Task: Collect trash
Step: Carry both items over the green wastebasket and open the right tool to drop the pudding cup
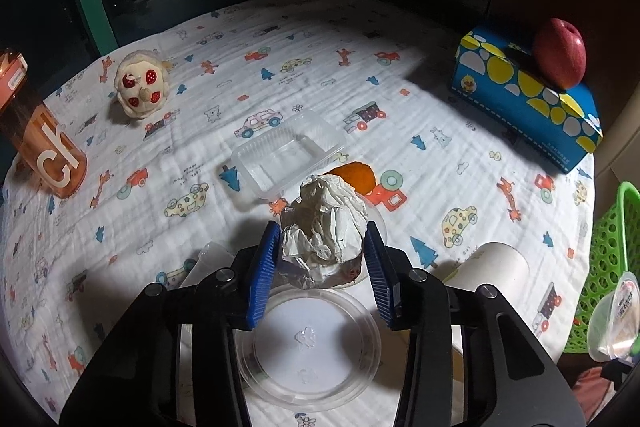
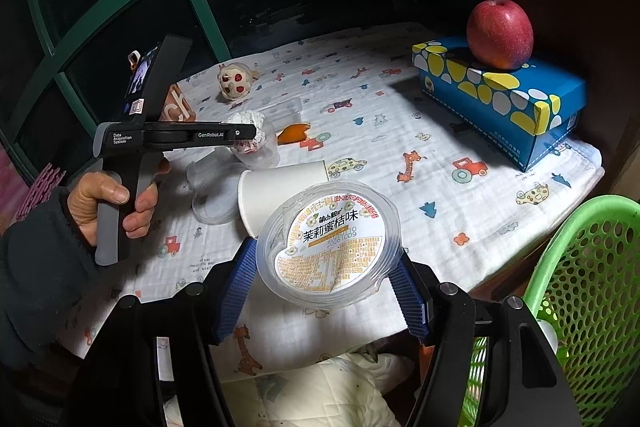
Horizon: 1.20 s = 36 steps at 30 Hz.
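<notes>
Red apple rests on blue tissue box. Plush toy and orange bottle stand on printed tablecloth

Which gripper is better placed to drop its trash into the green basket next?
Right. The right gripper holds the clear plastic jelly cup beside the green perforated basket; the left gripper, holding crumpled white paper, is farther away.

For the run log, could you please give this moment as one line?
left tool: shut on paper wad | right tool: shut on jelly cup | basket: beside table
</notes>
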Motion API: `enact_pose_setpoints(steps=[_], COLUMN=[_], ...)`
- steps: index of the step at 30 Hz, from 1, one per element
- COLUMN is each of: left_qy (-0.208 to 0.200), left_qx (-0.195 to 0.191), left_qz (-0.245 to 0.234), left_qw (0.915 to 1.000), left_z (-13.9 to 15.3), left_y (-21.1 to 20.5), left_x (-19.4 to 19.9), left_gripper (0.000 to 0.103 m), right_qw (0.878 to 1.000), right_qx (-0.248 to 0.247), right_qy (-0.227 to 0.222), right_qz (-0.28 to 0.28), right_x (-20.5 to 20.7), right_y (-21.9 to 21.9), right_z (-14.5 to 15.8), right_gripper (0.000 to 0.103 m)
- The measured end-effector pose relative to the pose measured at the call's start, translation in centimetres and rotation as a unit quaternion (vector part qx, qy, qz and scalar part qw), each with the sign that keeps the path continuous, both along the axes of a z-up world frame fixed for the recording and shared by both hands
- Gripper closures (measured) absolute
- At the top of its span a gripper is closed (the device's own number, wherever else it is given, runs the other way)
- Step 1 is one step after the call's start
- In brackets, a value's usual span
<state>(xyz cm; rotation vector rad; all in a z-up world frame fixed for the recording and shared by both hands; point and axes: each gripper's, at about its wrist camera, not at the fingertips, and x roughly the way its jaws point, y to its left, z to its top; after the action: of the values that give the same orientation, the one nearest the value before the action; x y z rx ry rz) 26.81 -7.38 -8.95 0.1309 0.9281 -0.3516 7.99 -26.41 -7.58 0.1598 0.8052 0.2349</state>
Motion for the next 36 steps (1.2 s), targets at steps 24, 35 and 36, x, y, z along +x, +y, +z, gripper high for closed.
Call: enact_pose_setpoints(steps=[24, 35, 36], left_qy=[-0.058, -0.053, -0.051], left_qx=[-0.071, -0.079, -0.078], left_qz=[-0.064, -0.141, -0.146], left_qw=[0.9938, 0.9855, 0.9848], left_z=[8.6, 9.1, 9.0], left_y=[-4.0, -10.8, -11.4], left_x=[-7.9, -11.7, -12.0], left_gripper=[0.062, 0.062, 0.062], right_qw=[0.986, 0.965, 0.964], right_qx=[-0.023, -0.041, -0.039], right_qy=[-0.034, -0.013, -0.011], right_qz=[-0.164, -0.259, -0.264], right_x=[-8.6, -13.0, -13.3], right_y=[-12.7, -19.9, -20.2], right_z=[2.6, 1.0, 0.7], right_gripper=[0.040, 0.040, 0.040])
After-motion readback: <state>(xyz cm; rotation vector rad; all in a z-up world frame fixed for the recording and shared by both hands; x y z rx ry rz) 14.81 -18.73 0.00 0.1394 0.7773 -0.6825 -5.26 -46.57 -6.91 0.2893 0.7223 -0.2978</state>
